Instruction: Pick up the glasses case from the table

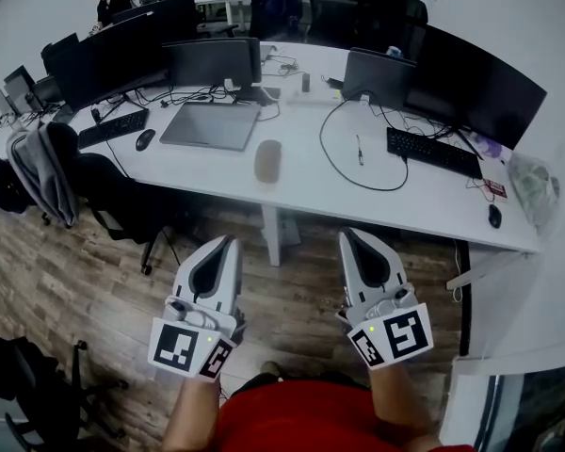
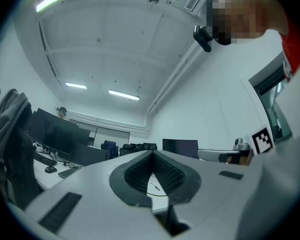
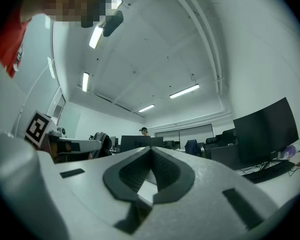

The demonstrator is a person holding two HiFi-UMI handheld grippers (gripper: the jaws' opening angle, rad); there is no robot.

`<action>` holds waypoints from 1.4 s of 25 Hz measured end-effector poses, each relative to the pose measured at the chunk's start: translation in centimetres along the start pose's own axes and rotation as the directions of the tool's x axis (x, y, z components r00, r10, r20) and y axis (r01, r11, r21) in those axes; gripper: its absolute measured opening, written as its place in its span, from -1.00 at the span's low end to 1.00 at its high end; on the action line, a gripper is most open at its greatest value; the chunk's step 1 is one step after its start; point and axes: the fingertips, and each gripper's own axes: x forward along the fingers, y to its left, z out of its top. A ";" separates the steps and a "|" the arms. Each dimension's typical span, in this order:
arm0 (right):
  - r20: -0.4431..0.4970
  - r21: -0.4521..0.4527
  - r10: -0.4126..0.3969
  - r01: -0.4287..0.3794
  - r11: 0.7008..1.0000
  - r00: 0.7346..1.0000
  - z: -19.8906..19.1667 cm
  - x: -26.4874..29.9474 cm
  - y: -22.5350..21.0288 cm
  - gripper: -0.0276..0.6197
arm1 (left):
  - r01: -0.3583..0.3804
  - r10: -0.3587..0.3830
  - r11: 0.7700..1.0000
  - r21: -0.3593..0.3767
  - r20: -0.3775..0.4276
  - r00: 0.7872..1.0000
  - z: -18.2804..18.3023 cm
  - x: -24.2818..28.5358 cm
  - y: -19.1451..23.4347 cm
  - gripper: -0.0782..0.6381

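Head view: A person in a red shirt stands a little back from the near edge of a long white counter [image 1: 424,205], holding the left claw [image 1: 230,243] and the right claw [image 1: 345,236] side by side over the wooden floor [image 1: 94,271]. Both claws are closed and empty, and both stop short of the counter's near edge. The glasses case [image 1: 267,161], a rounded grey-brown oblong, lies alone just inside that near edge, about midway along it. It sits beside a grey laptop [image 1: 210,125] and well apart from the keyboard [image 1: 433,152] towards the right end.

Left gripper view: The jaws meet at their tips with nothing between them. Through the gap behind the pads only a strip of white counter and a cable shows. The case cannot be made out here.

Right gripper view: Jaws together again, nothing held. Monitors [image 3: 265,129] line the right side, and the case is not in sight.

The pick-up appears to be at its very start, with the approach not yet made. Judging by the layout, the next move calls for stepping in, bringing one claw over the near edge above the case, parting its jaws and lining them across the case's narrow width before closing.
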 end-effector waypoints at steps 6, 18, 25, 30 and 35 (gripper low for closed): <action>-0.022 -0.031 -0.026 0.025 0.999 0.999 -0.8 1.6 1.8 -0.90 | 0.028 -0.027 0.999 -0.016 0.008 1.000 -0.3 -0.3 2.4 -0.76; -0.039 -0.089 -0.040 0.037 0.995 0.998 -2.2 6.1 0.7 -0.90 | 0.026 -0.027 0.999 -0.038 -0.024 0.999 -2.4 3.3 6.6 -0.76; -0.035 -0.100 -0.012 0.008 0.995 0.999 -4.7 12.0 -5.0 -0.90 | -0.008 0.006 1.000 -0.029 -0.082 0.997 -6.1 10.9 8.9 -0.75; -0.044 -0.079 0.019 -0.023 0.997 0.999 -6.6 17.1 -10.6 -0.90 | -0.051 0.046 0.998 -0.026 -0.148 0.988 -9.0 17.7 11.0 -0.75; -0.060 -0.064 0.064 -0.068 0.996 0.996 -8.2 21.1 -15.5 -0.90 | -0.110 0.103 0.994 -0.024 -0.203 0.974 -13.0 23.9 12.9 -0.74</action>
